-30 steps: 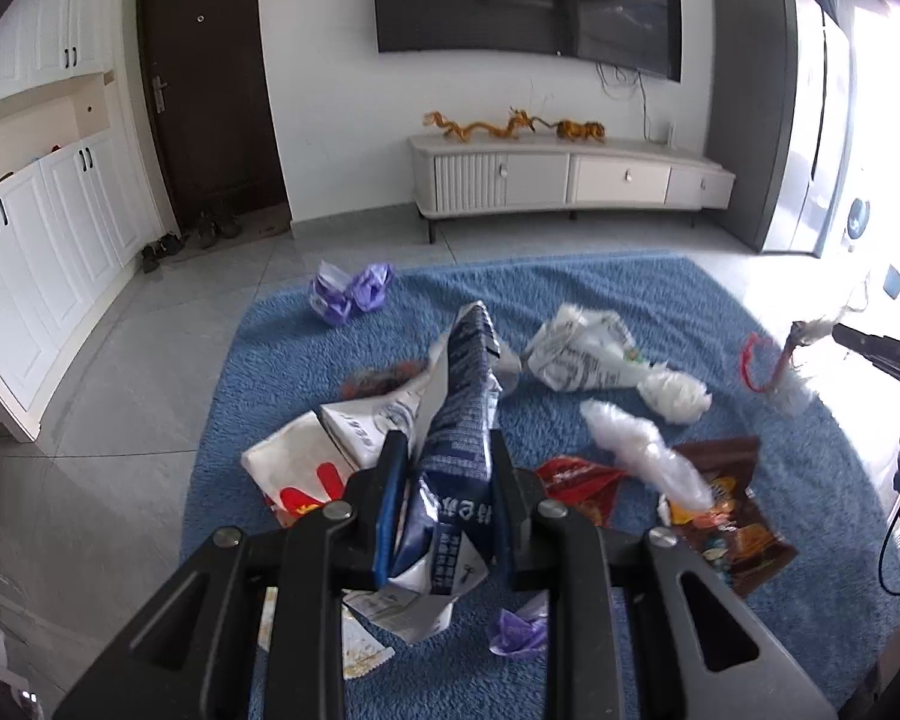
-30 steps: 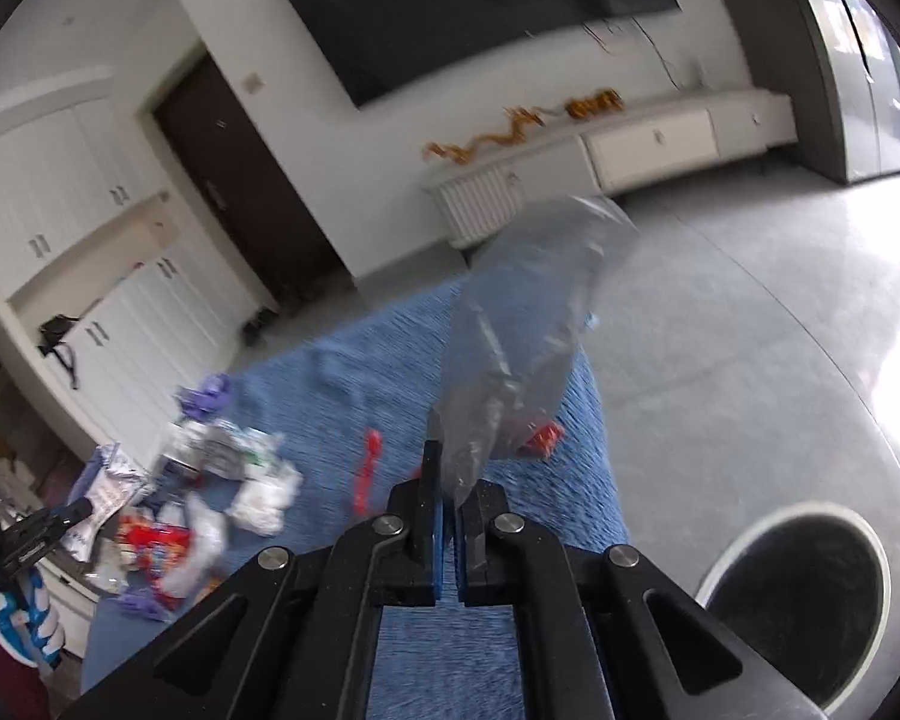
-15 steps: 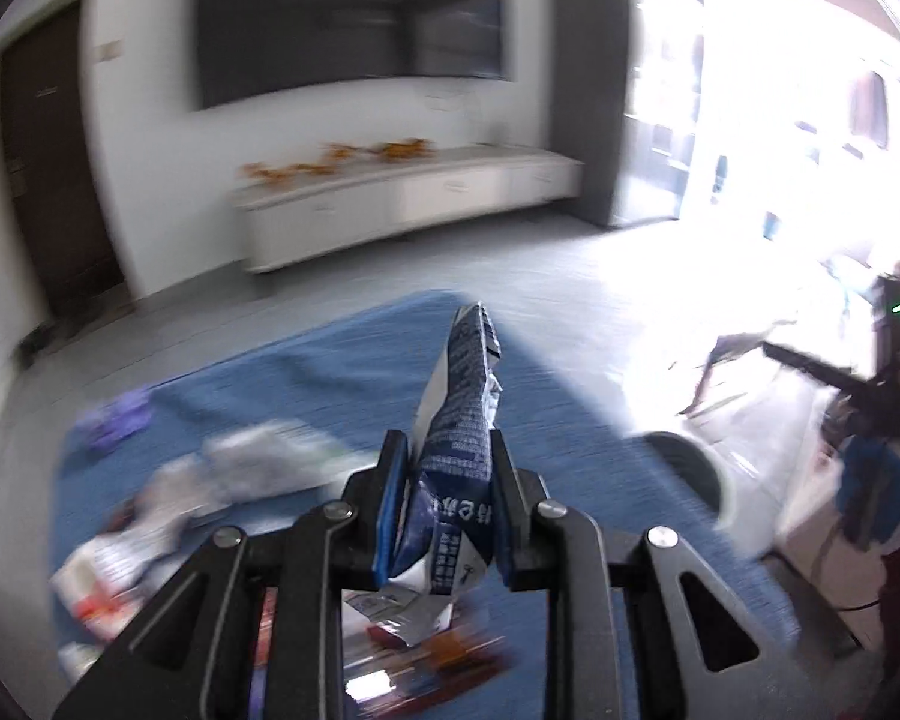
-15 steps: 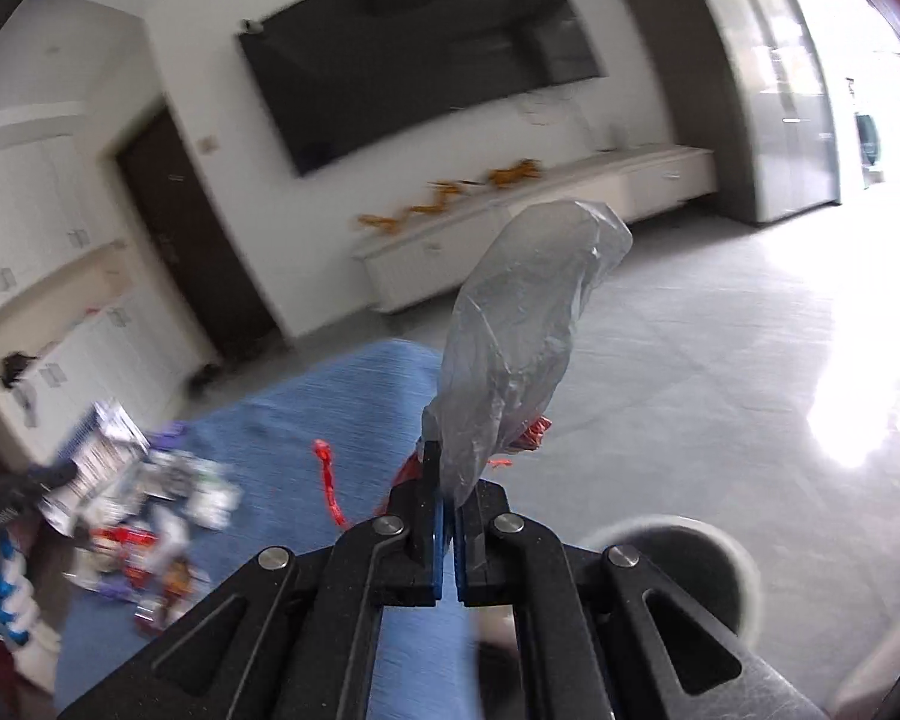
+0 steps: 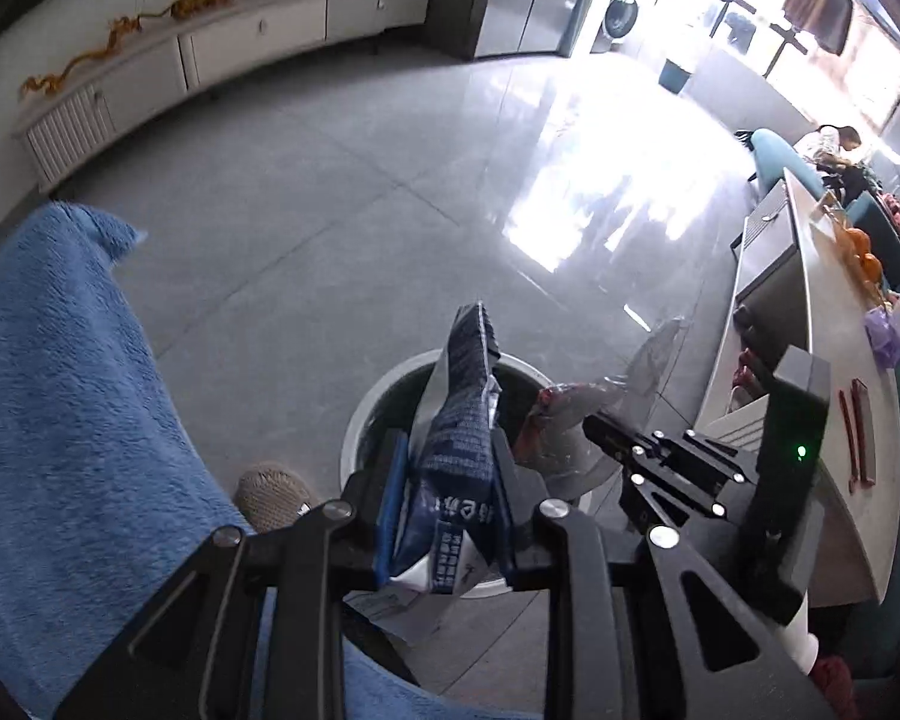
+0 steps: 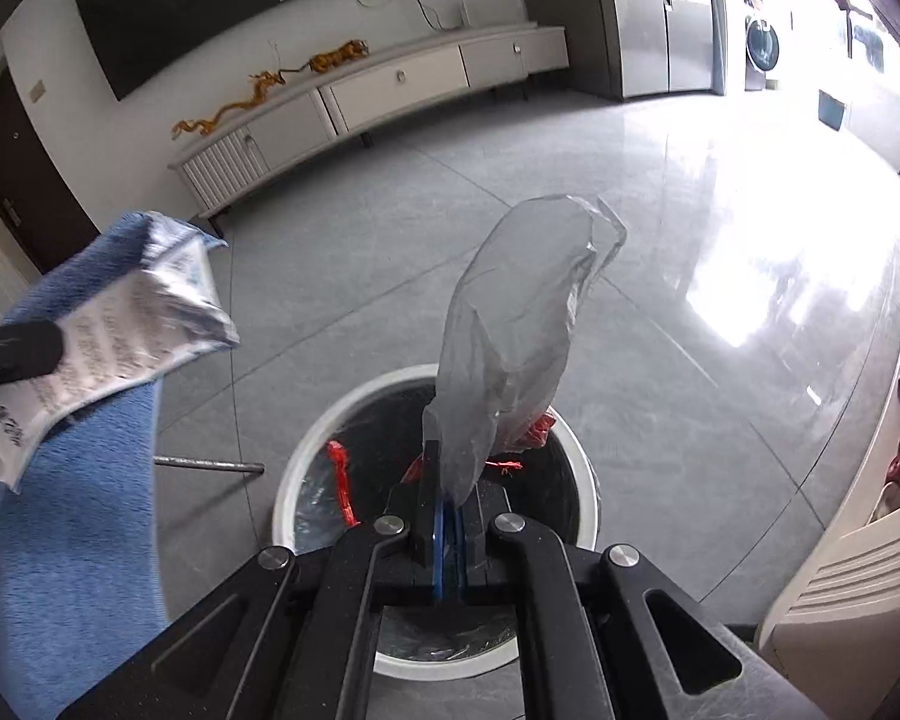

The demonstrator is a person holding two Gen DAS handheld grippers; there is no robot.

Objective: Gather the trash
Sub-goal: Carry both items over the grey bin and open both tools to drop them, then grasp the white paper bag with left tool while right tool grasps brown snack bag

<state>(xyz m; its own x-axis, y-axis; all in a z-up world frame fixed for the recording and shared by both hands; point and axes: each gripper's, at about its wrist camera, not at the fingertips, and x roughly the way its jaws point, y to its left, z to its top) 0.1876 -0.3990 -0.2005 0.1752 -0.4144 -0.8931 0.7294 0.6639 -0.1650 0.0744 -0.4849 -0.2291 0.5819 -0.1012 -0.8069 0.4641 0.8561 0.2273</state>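
— Left gripper (image 5: 447, 498)?
— Clamped on a crumpled blue-and-white printed wrapper (image 5: 459, 450), above the white-rimmed bin (image 6: 306, 450).
— Right gripper (image 6: 448, 519)?
— Pinched together on a translucent grey plastic bag (image 6: 522, 324), standing upright over that bin.

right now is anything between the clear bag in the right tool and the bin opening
Nothing visible blocks it. The right tool holds the clear plastic bag directly over the open trash bin, whose mouth is uncovered. The left tool, clamping the blue snack wrapper, is off to the left side, not across the opening.
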